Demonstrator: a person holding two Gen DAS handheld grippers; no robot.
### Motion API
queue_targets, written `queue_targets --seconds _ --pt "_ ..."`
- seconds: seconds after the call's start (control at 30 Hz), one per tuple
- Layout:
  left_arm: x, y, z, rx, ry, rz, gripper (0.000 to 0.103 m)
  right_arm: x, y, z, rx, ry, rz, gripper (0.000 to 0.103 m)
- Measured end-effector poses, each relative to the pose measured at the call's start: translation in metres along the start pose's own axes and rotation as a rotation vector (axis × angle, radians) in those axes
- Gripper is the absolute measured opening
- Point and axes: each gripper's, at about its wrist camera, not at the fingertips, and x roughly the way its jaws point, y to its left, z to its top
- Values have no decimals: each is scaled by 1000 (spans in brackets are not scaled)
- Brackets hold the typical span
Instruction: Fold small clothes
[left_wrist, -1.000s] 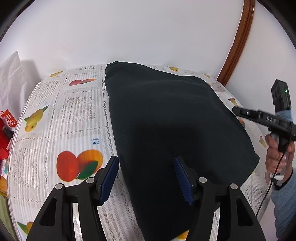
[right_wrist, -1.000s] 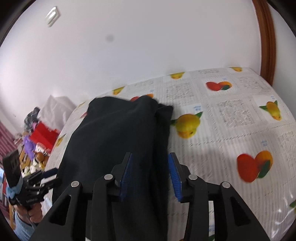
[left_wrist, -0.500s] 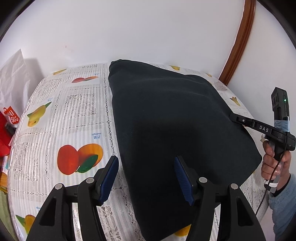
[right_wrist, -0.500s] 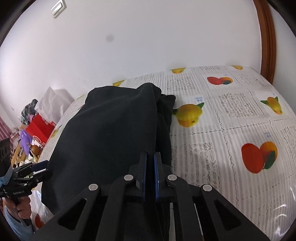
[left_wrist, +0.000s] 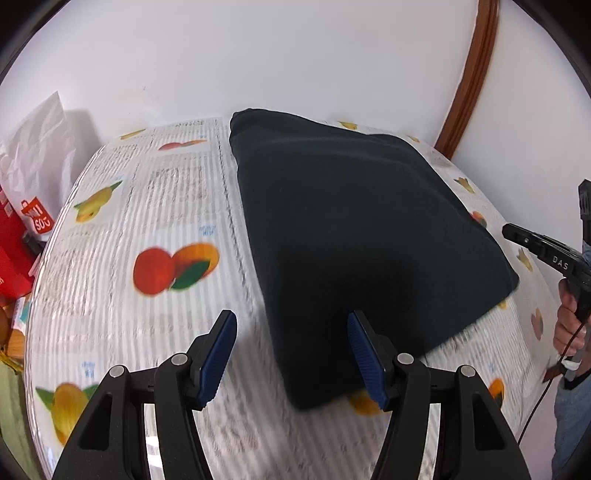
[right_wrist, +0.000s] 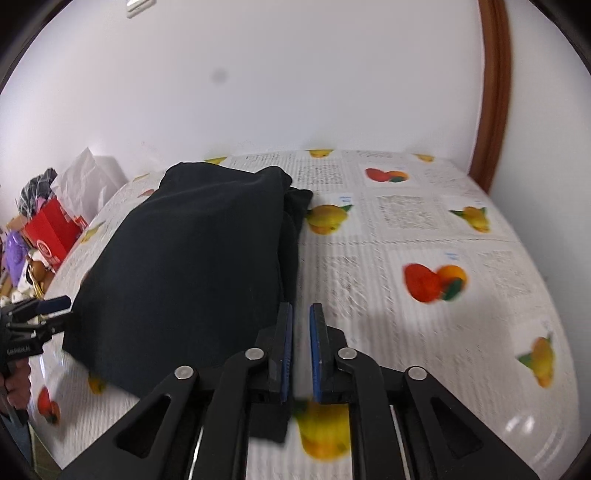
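At the bottom of the left wrist view, the left gripper (left_wrist: 291, 354) stands wide, both blue pads clear of any cloth. The near corner of the dark garment (left_wrist: 354, 236) lies between and just beyond those pads, slightly right of centre. In the right wrist view, the right gripper (right_wrist: 300, 347) occupies the lower centre, its pads drawn narrow with a slim gap between them; nothing is visibly pinched there, and the garment's right edge lies just to the left of the pads. The garment (right_wrist: 199, 258) rests folded on the fruit-print tablecloth (right_wrist: 424, 229), its long axis running from the near edge toward the far wall at the top of both frames. Judgement: the left gripper is nearer to a usable hold, the near corner lying directly ahead of it. At far left in both frames, bags and clutter (left_wrist: 22, 206) sit beside the table.
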Motion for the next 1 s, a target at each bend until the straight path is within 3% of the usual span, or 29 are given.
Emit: queue_targets --seconds 0.1,0.23,0.4,0.6,0.67,0.73,0.93,1.0 --pt "-10 1 -14 6 4 -8 60 -15 -2 -16 -39 2 -21 29" --pt "-20 -1 -33 32 12 6 60 -27 -4 -42 -98 28 -56 29" --pt "-16 -4 -52 36 41 1 60 -30 -3 -69 -129 70 -15 29" --pt "3 -11 -44 28 50 0 58 -16 9 -77 -125 58 6 29" --pt "9 -13 -40 31 54 -18 50 -10 11 -72 -105 38 25 29" --pt "13 -16 -35 40 54 -3 35 -5 12 -69 -94 32 33 29" --pt "26 -16 -22 23 42 4 27 13 9 -62 -67 29 42 26" --pt "30 -15 -19 14 41 -1 26 16 9 -60 -68 24 49 18"
